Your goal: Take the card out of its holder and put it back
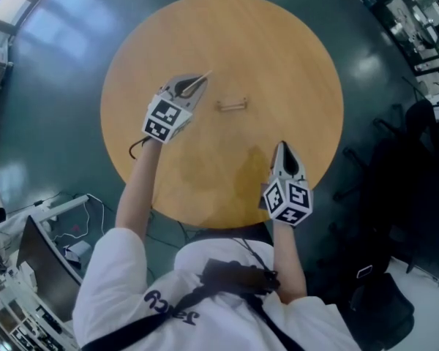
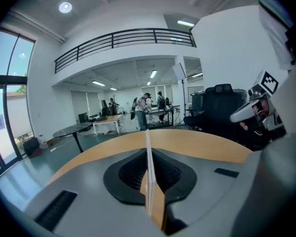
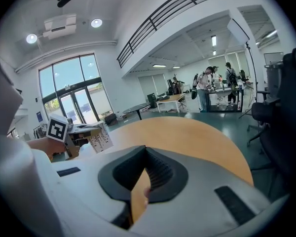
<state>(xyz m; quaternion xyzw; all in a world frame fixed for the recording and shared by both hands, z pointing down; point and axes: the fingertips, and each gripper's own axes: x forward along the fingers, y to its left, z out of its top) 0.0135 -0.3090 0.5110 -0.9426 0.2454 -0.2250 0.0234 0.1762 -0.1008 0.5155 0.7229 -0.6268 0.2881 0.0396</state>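
In the head view my left gripper (image 1: 195, 86) hovers over the left part of the round wooden table (image 1: 278, 42), shut on a thin white card (image 1: 203, 76) that pokes out past its tips. The left gripper view shows the card (image 2: 148, 157) edge-on, standing upright between the closed jaws. A small card holder (image 1: 232, 105) sits on the table just right of the left gripper, apart from the card. My right gripper (image 1: 281, 149) is near the table's front right edge, shut with nothing in it. The right gripper view catches the card (image 3: 101, 138) off to its left.
Dark office chairs (image 1: 402, 152) stand right of the table on the teal floor. A monitor and cables (image 1: 44, 247) lie at the lower left. The person's torso is close against the table's near edge.
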